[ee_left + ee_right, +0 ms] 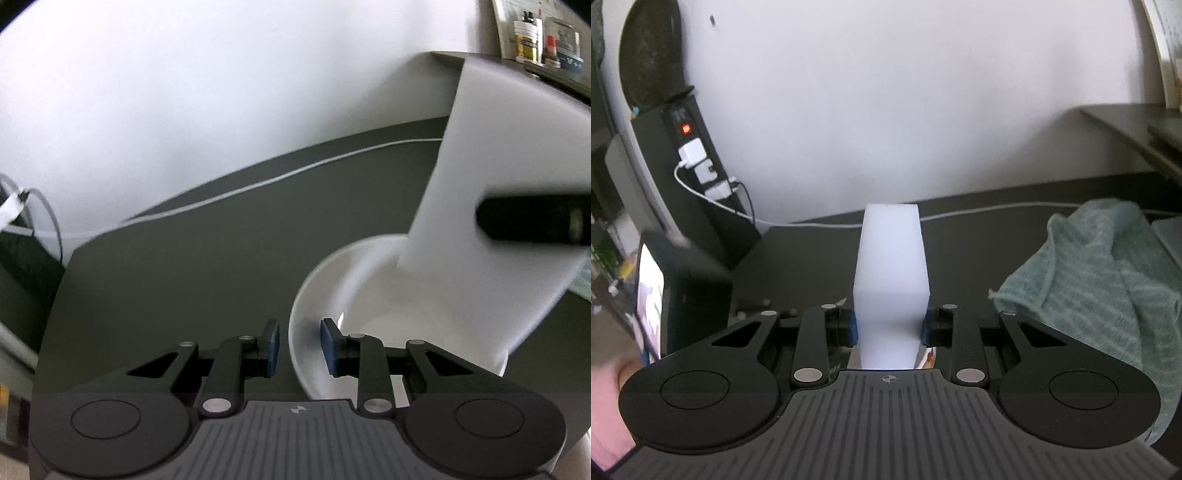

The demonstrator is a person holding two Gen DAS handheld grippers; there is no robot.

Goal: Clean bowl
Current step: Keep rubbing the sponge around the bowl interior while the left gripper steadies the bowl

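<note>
A white bowl (pixel 369 295) stands on the dark table (pixel 184 277), low and right in the left wrist view. My left gripper (pixel 300 345) straddles the bowl's near rim, one blue pad outside and one inside, shut on it. A white sponge block (pixel 480 166) reaches down into the bowl from the upper right, with a black finger (pixel 532 221) of the right gripper across it. In the right wrist view my right gripper (pixel 889 328) is shut on the sponge (pixel 890 266), which sticks out forward between the pads. The bowl is hidden there.
A crumpled teal cloth (pixel 1108 266) lies on the table at the right. A white cable (pixel 295 173) runs along the back edge to a black power strip (pixel 694 155) against the wall. A shelf with jars (pixel 535 37) is at the far right. A hand (pixel 605 398) shows at lower left.
</note>
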